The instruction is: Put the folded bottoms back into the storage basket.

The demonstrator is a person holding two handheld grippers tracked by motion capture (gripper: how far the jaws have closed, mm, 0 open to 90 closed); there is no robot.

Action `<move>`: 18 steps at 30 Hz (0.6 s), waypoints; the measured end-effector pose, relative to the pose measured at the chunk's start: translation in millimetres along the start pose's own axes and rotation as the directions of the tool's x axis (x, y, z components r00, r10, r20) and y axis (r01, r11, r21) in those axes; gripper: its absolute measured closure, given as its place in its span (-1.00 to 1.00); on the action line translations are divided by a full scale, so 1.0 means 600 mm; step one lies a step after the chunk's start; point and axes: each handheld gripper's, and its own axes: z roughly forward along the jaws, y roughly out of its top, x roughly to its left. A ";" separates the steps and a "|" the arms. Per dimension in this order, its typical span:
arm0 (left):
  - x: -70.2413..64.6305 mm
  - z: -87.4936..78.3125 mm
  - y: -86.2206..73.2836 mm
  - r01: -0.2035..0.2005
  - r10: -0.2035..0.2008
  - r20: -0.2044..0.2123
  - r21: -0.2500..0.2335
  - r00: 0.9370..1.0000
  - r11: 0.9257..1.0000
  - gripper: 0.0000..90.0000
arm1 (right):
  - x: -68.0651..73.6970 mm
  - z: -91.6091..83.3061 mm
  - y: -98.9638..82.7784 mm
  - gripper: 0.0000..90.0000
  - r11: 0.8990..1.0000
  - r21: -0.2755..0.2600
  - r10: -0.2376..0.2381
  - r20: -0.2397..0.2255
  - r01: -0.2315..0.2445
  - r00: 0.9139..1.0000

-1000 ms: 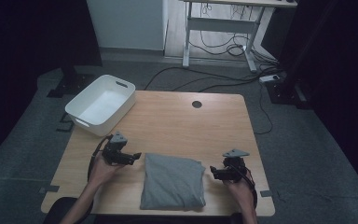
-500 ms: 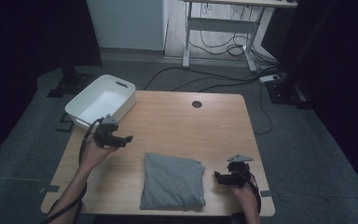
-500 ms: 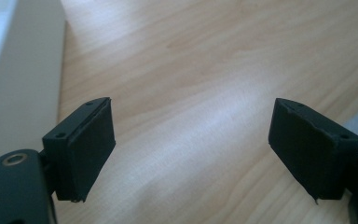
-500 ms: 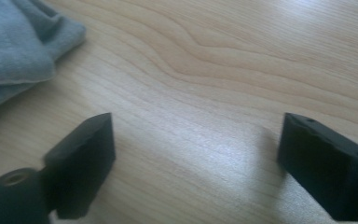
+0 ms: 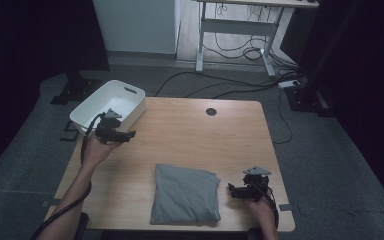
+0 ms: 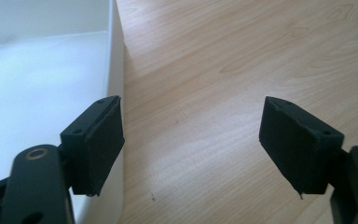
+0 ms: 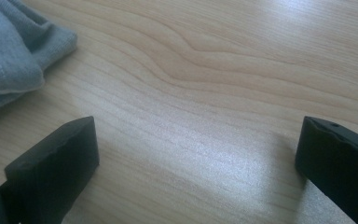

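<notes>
Reaching toward the white bin (image 5: 108,105), your left gripper (image 5: 125,134) hangs at its near corner with the jaws apart and nothing between them; they have just been closing a little, on air. In the left gripper view the bin's side wall (image 6: 116,60) runs just beside one jaw, and what shows of the bin's floor is bare, so I judge it empty. The folded grey cloth (image 5: 185,193) lies flat on the table (image 5: 190,130), well apart from the bin, toward your edge. Your right gripper (image 5: 233,190) sits just beside the cloth, away from the bin, jaws spread wide after opening, gripping nothing. Folding looks finished; the step in hand seems to be fetching the bin. Next, you need one jaw inside the wall, one outside, then a firm pinch.
</notes>
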 end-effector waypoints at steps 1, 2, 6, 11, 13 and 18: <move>0.005 0.001 0.002 0.006 -0.006 -0.001 0.003 1.000 1.000 -0.48 | 0.000 0.001 0.000 -1.00 1.000 -0.004 0.003 0.000 -0.003 1.000; 0.009 0.002 0.003 0.014 -0.014 -0.003 0.001 1.000 1.000 -0.45 | 0.001 0.001 0.000 -1.00 1.000 -0.005 0.004 0.003 -0.004 1.000; 0.023 0.004 0.005 0.040 -0.040 -0.018 0.000 0.999 0.999 -0.32 | 0.001 0.001 0.000 -1.00 1.000 -0.007 0.007 0.006 -0.007 1.000; 0.042 0.012 0.003 0.061 -0.060 -0.050 0.011 0.997 0.998 -0.21 | 0.001 0.003 0.001 -1.00 1.000 -0.008 0.004 0.002 -0.004 1.000; 0.046 0.015 0.001 0.067 -0.066 -0.052 0.015 0.996 0.998 -0.16 | 0.001 0.003 0.001 -1.00 1.000 -0.008 0.004 0.002 -0.004 1.000; 0.050 0.024 -0.002 0.054 -0.051 -0.077 0.032 0.996 0.998 -0.03 | 0.001 0.003 0.001 -1.00 1.000 -0.008 0.004 0.002 -0.004 1.000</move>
